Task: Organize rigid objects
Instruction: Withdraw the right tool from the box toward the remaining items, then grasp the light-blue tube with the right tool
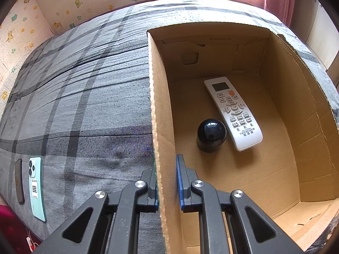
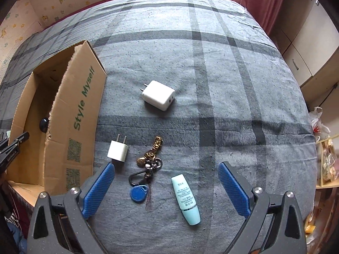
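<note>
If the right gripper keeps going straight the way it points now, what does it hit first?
Most likely the keychain, which lies between the open jaws of the right gripper, with the bedspread under it. The exact contact point is unclear.

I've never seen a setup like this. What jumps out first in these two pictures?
An open cardboard box on a grey plaid bed, its side wall pinched by the left gripper; inside lie a white remote and a black dome-shaped gadget. The right gripper hangs wide open over a keyring, a pale blue tube and two white chargers.
</note>
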Motion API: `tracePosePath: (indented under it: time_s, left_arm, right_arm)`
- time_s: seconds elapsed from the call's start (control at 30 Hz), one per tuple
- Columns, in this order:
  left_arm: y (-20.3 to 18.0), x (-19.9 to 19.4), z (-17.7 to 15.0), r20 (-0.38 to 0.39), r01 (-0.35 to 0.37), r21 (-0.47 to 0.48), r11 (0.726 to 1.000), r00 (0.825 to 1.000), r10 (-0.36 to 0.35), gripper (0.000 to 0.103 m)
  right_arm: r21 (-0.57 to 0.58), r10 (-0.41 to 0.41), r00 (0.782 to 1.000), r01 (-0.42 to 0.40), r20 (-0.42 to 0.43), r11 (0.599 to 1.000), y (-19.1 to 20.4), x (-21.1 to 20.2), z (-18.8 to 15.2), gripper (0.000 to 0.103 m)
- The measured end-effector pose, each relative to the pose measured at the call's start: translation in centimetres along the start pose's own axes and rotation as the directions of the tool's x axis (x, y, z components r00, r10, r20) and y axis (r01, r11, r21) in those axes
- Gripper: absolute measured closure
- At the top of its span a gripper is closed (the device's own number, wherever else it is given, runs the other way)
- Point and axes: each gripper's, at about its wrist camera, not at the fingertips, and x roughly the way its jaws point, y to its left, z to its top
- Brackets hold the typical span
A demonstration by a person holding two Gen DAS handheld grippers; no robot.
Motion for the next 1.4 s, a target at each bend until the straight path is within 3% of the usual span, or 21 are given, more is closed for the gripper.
tracePosePath:
  time_s: [0.87,1.17,1.2,1.3,1.37,1.4]
  left_arm:
    - [-0.1,0.1,-0.1,0.002,-0.007,0.007,1.0,1.0,0.007,0.089]
    - [-0.1,0.1,-0.1,0.002,-0.009,0.008,1.0,1.0,0.009,0.089]
    - [-0.1,0.1,-0.1,0.002,-0.011,0.009,1.0,1.0,0.011,0.089]
    - [-0.1,0.1,-0.1,0.002,-0.014,0.01,1.0,1.0,0.014,0.089]
    - [-0.1,0.1,-0.1,0.001,-0.014,0.01,1.0,1.0,0.014,0.089]
    - [-0.1,0.1,-0.1,0.002,-0.014,0.01,1.0,1.0,0.014,0.089]
  right_arm:
    - [0.117,0.014,0.997,-0.005,-0.076,0.993,-4.0,7.2,-5.4,0.004]
    - [0.092,-0.014,0.996,0.023,-0.093,0.996,-3.8,8.0,-6.1,0.005]
    - [0.089,-0.016,0.995,0.025,-0.096,0.996,-3.7,8.1,-6.2,0.008]
    - [0.084,-0.018,0.994,0.026,-0.104,0.996,-3.4,8.4,-6.0,0.033]
    - [0.093,0.001,0.994,0.009,-0.106,0.996,-3.0,7.8,-6.1,0.072]
    - [0.11,0.004,0.994,0.008,-0.105,0.994,-3.2,7.4,-6.2,0.075]
